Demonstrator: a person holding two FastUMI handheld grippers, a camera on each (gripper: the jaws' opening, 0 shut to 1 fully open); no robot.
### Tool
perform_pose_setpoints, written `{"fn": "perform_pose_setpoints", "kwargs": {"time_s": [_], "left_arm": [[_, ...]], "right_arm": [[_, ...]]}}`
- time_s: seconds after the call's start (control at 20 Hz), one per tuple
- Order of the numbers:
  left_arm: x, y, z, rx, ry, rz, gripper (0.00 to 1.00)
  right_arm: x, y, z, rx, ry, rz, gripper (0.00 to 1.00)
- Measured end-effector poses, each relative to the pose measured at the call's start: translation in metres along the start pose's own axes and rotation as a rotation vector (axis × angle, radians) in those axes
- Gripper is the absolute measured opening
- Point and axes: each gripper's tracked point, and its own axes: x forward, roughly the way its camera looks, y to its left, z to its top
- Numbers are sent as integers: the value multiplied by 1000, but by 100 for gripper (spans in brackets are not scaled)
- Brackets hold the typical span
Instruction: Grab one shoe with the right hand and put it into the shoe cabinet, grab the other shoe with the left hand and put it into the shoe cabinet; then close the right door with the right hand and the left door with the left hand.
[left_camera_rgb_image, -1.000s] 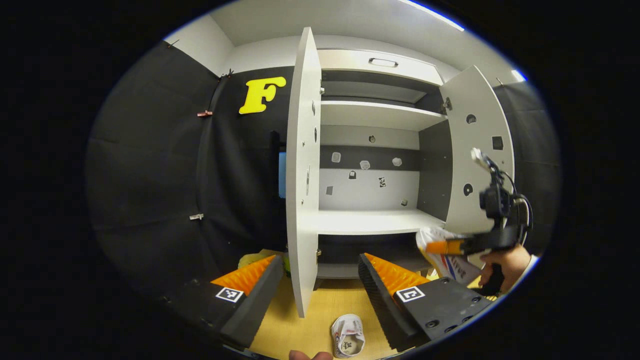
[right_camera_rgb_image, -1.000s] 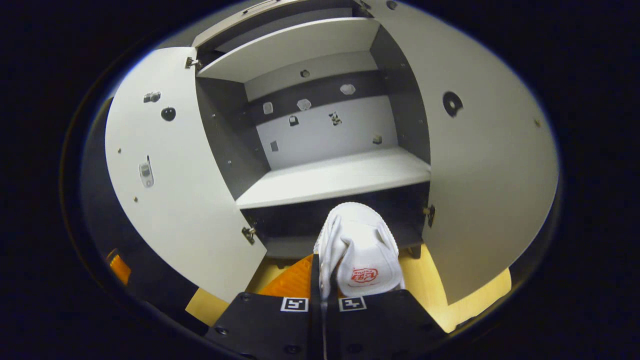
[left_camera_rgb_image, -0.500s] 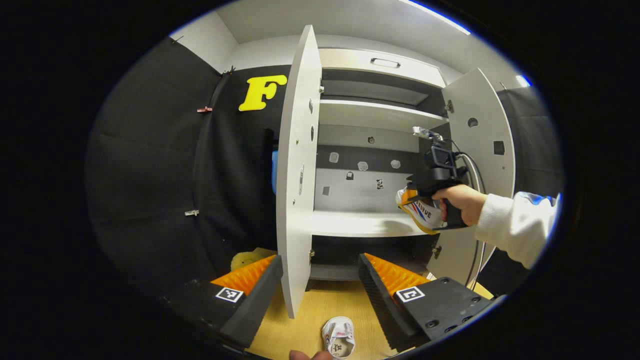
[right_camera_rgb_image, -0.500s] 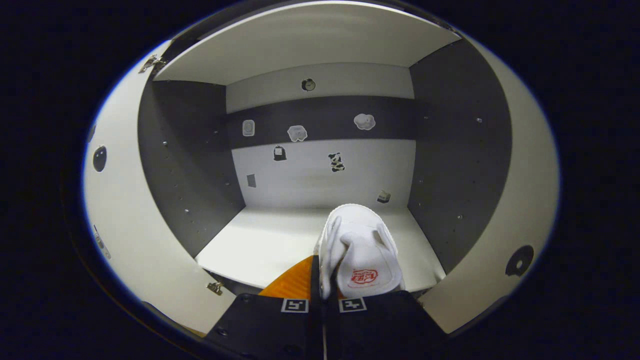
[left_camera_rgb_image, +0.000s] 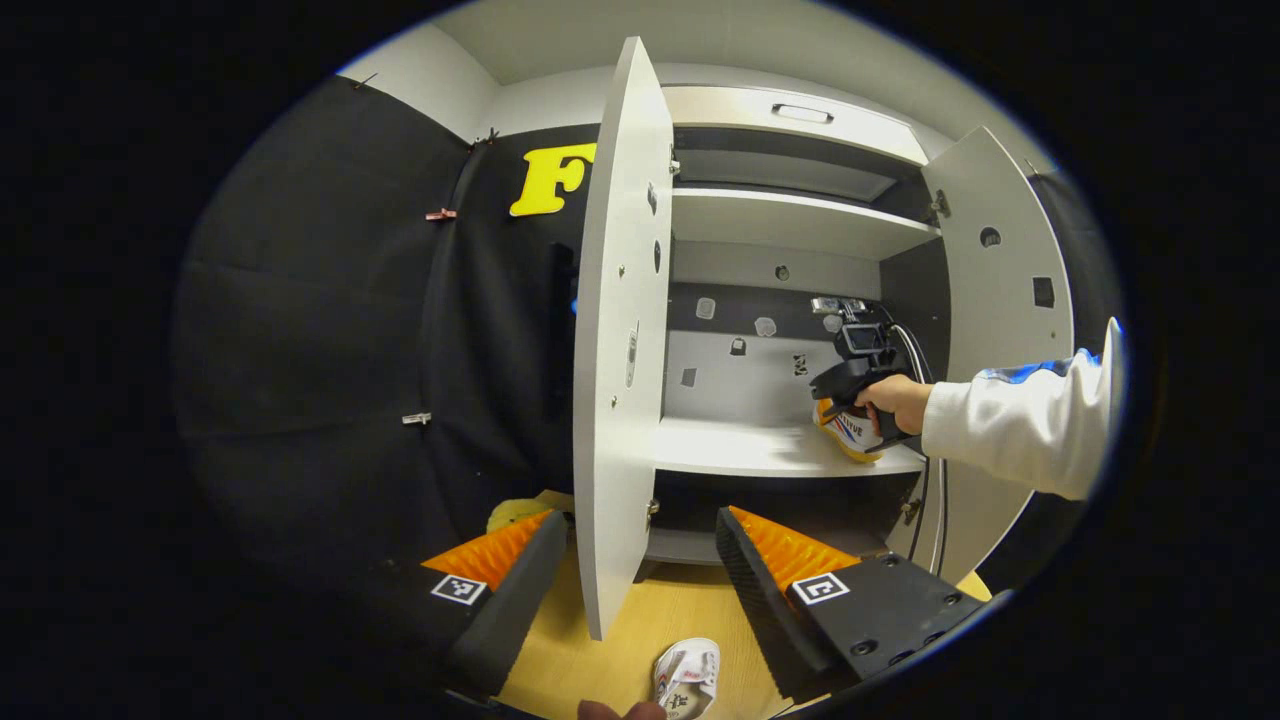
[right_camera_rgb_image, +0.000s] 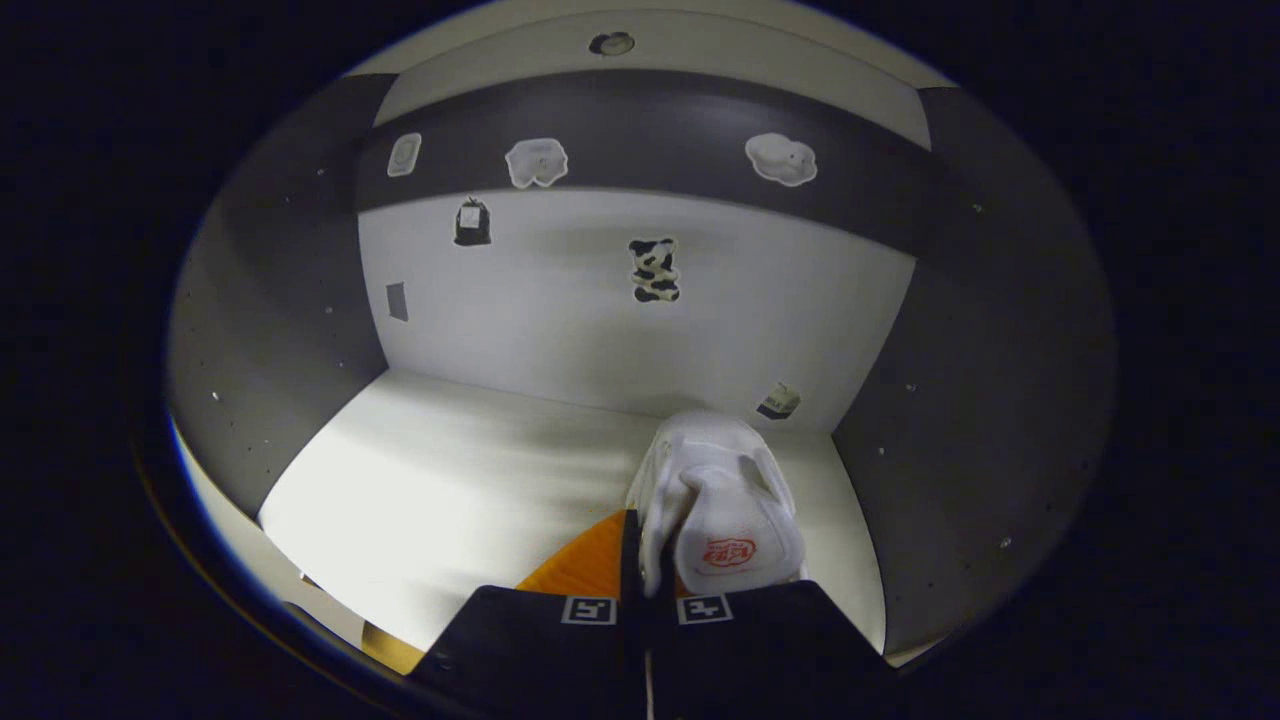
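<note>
In the right gripper view my right gripper (right_camera_rgb_image: 648, 560) is shut on a white shoe (right_camera_rgb_image: 722, 505), held inside the cabinet over the right part of the white middle shelf (right_camera_rgb_image: 450, 480). The left gripper view shows that same right gripper (left_camera_rgb_image: 850, 385) in a person's hand, with the shoe (left_camera_rgb_image: 848, 432) low over the shelf (left_camera_rgb_image: 740, 448) by the right side wall. My left gripper (left_camera_rgb_image: 640, 555) stands open in front of the cabinet, holding nothing. The other white shoe (left_camera_rgb_image: 688, 672) lies on the wooden floor (left_camera_rgb_image: 620, 660) below it. Both cabinet doors hang open: left door (left_camera_rgb_image: 620, 340), right door (left_camera_rgb_image: 1000, 300).
The left door's edge juts toward me between my left fingers. A yellow-green object (left_camera_rgb_image: 515, 513) lies on the floor left of that door. A white sleeve (left_camera_rgb_image: 1020, 425) reaches in from the right. Small stickers dot the cabinet's back panel (right_camera_rgb_image: 640, 300).
The right gripper has carried the shoe deeper into the cabinet and lower toward the middle shelf. The left gripper has stayed open, its view shifting slightly.
</note>
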Motion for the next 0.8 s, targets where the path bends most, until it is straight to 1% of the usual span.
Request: {"fn": "perform_pose_setpoints", "kwargs": {"time_s": [0.1,0.15,0.2,0.3,0.35,0.4,0.45,0.5,0.55,0.6,0.65,0.7,0.75,0.8], "left_arm": [[3,1,-3,-6,13,15,95],[4,1,-5,-6,19,19,95],[5,1,-6,-3,21,23,94],[5,0,-4,1,17,25,95],[5,-2,-3,1,13,20,95],[5,-4,-2,-1,9,12,94],[4,-5,-1,-2,6,3,94],[4,-5,-1,-4,5,-5,95],[3,-5,-1,-7,4,-14,95],[3,-5,0,-9,1,-20,95],[1,-3,-1,-8,-2,-25,95],[-1,-1,-2,-7,-5,-30,95],[-2,1,-5,-7,-5,-37,95],[-4,3,-7,-6,-4,-45,94]], "right_arm": [[13,1,-7,-8,32,-6,7],[17,1,-2,-17,10,-20,7],[22,2,-3,-25,19,-27,7],[18,-1,-7,-26,27,-63,10],[15,-4,-7,-22,21,-78,16],[10,-1,-8,-1,21,-67,23],[3,1,-11,25,19,-52,42],[-5,3,-9,40,7,-47,48],[-16,6,-7,48,-16,-28,64],[-29,7,-2,47,-45,-24,73],[-43,10,1,51,-83,-11,88],[-62,13,5,62,-126,4,95],[-82,17,9,79,-173,24,98],[-103,19,12,100,-219,40,98]]}}
